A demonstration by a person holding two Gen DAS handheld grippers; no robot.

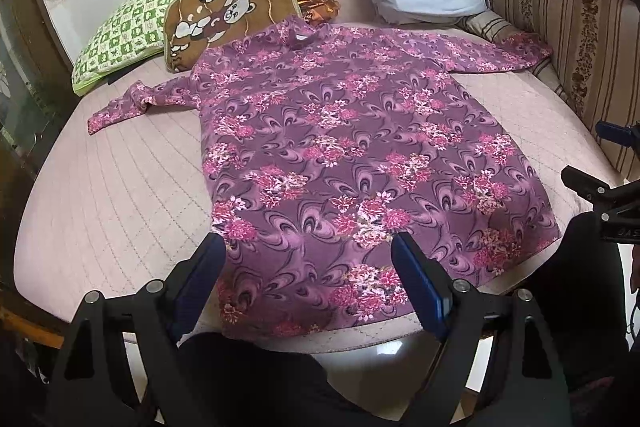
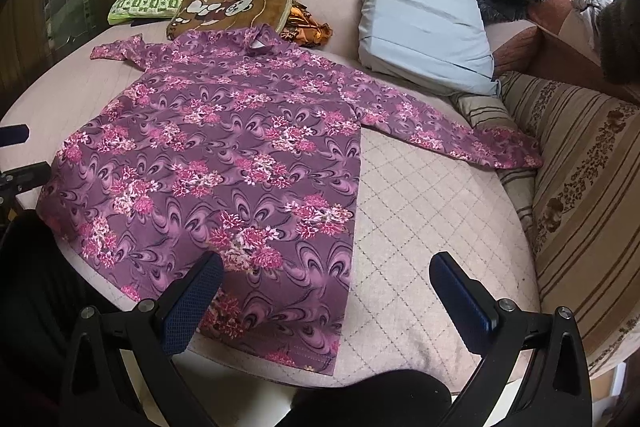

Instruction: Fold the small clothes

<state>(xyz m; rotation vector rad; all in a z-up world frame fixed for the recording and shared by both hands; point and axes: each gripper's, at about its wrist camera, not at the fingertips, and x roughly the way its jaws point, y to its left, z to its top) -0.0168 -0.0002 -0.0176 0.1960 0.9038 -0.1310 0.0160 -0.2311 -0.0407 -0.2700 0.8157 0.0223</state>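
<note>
I see a purple long-sleeved garment with a pink floral print (image 1: 340, 147) lying flat and spread out on the pale pink quilted bed (image 1: 120, 195). Its collar points toward 12 o'clock and its hem lies at the near edge of the bed, toward 6 o'clock. One sleeve extends toward 9 o'clock in the left wrist view and is bent near the cuff. The other sleeve extends toward 3 o'clock, with its cuff touching the beige striped floral cushion (image 2: 580, 187).

My left gripper (image 1: 308, 267) hovers above the hem area. Its jaws are released, spread wide, with nothing between the blue pads. I cannot tell whether the pads touch the fabric.

My right gripper (image 2: 332, 287) is positioned over the hem corner at the garment's right side edge. Its jaws are likewise released and empty: one pad is over the fabric, the other over bare quilt.

Beyond the collar, at 12 o'clock, I see a brown cushion with a cartoon bear print (image 1: 224, 15); the garment's shoulder overlaps its near edge. A green-and-white checked folded cloth (image 1: 128, 35) lies just beside it at 10 o'clock. A light blue pillow (image 2: 420, 19) lies at 1 o'clock, apart from the garment.
</note>
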